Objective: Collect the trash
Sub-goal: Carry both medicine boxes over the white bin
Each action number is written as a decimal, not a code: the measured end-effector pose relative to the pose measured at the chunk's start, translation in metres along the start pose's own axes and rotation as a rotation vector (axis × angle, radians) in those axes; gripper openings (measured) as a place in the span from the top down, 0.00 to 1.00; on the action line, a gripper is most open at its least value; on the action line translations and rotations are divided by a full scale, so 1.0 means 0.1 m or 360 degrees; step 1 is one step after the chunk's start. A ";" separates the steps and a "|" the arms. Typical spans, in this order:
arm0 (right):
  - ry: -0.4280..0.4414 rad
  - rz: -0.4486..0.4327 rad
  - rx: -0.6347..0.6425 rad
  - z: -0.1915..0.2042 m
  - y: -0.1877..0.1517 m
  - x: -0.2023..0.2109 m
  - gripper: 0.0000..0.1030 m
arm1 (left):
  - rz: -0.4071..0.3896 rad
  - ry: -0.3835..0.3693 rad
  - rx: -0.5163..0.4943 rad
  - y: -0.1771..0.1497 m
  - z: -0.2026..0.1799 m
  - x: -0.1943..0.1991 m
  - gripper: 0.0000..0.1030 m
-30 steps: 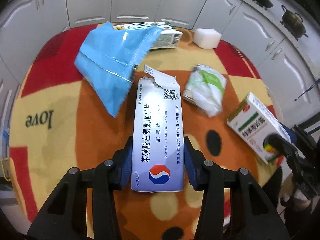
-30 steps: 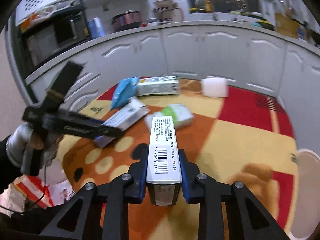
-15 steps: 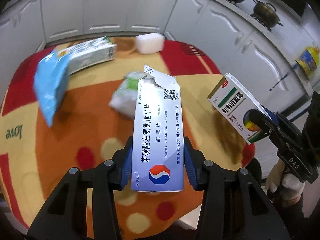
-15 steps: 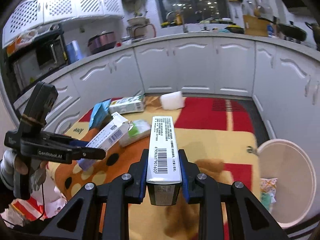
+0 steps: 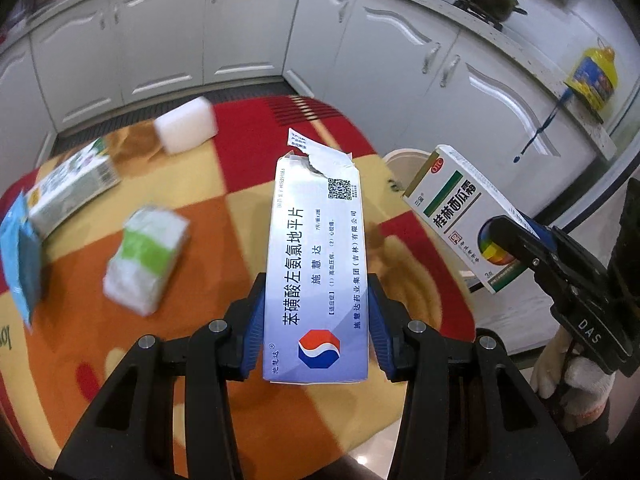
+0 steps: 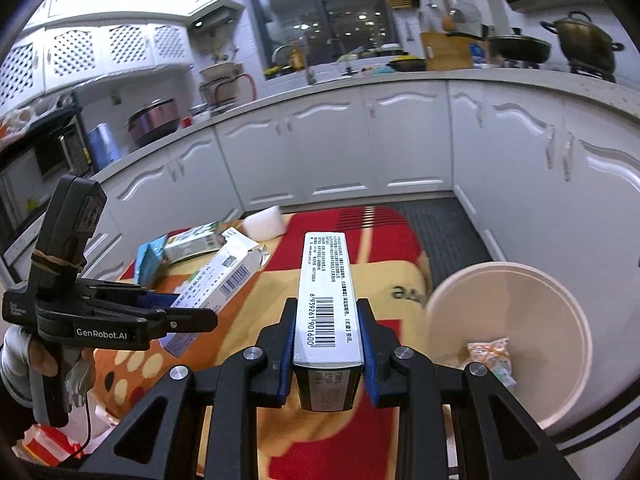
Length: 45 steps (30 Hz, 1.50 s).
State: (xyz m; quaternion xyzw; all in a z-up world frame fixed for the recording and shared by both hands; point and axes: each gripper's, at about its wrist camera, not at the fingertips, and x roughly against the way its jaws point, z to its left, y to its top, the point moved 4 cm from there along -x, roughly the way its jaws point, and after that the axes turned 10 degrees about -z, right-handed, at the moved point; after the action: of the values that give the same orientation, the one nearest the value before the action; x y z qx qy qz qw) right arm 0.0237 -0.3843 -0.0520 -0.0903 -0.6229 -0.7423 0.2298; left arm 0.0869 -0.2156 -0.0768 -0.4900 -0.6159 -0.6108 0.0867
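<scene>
Showing bin interior, right view only

I see a flat pale-blue medicine carton with a torn far flap raised above the rug, lengthwise away from me. To its right, a white-and-green medicine box is raised too, tilted. Right of the rug stands a round beige plastic bin with wrappers inside. A blue foil pouch, green-white tissue pack, white foam block and long green-white carton lie left.
</scene>
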 end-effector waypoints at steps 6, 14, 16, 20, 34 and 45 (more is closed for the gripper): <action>-0.0094 -0.0040 -0.0051 -0.26 0.04 0.14 0.74 | -0.0002 -0.0036 -0.0056 0.11 -0.27 -0.17 0.58; -0.0211 -0.0078 -0.0126 -0.62 0.07 0.30 0.74 | -0.0005 -0.0067 -0.0102 0.28 -0.58 -0.43 0.58; -0.0245 -0.0084 -0.0140 -0.68 0.06 0.33 0.74 | -0.0007 -0.0072 -0.0100 0.32 -0.64 -0.49 0.58; -0.0318 -0.0084 -0.0173 -0.86 0.03 0.37 0.74 | 0.0014 -0.0097 -0.0099 0.35 -0.78 -0.63 0.57; -0.0489 -0.0014 -0.0384 -1.44 -0.26 0.35 0.74 | 0.0118 -0.0169 -0.0114 0.39 -1.23 -1.27 0.57; -0.0563 0.0057 -0.0441 -1.72 -0.39 0.18 0.74 | 0.0152 -0.0155 -0.0147 0.40 -1.41 -1.57 0.57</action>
State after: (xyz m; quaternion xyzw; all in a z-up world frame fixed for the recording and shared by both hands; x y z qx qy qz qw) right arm 0.0165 -0.5501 -0.1142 -0.2608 -0.5437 -0.7893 0.1155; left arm 0.1254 -0.4206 -0.1272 -0.5513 -0.5665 -0.6092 0.0631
